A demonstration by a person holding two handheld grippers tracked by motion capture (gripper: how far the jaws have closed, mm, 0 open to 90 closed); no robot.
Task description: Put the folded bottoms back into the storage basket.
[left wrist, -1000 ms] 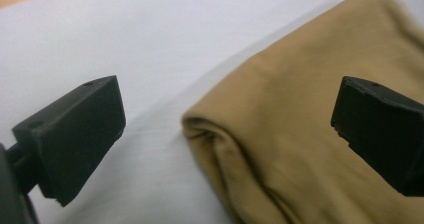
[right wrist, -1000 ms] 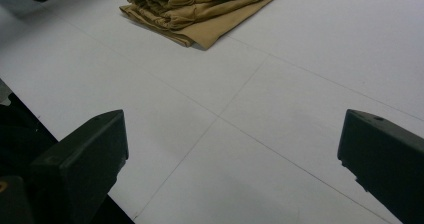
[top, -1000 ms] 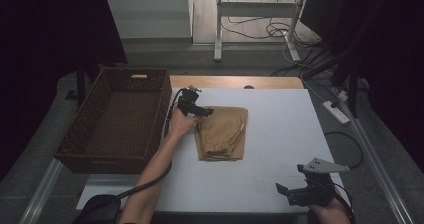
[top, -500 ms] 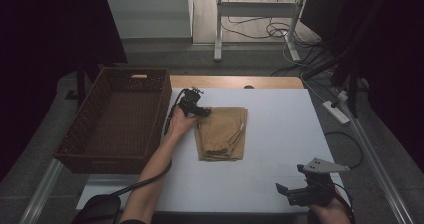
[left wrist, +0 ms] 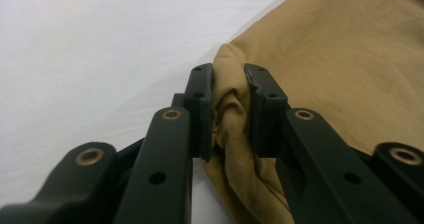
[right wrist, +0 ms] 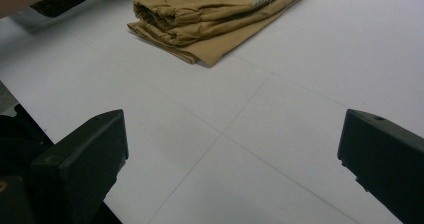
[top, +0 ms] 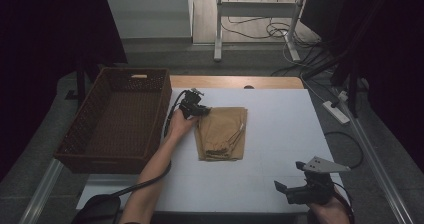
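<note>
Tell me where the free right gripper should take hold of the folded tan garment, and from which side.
Grip the near end of the folded tan garment, where the layered edges stack thick, coming in low from the person's side. The left gripper, whose jaws have just been closing, already pinches the far left corner; the right gripper stands open, facing that near end.

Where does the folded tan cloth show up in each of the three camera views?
High view: the folded tan cloth lies mid-table, right of the basket, its far left corner at the left tool.
Left gripper view: cloth fills the right side, a corner pinched between the jaws.
Right gripper view: cloth lies at top centre, beyond the open right tool.
Shared landmark: the white table.
</note>
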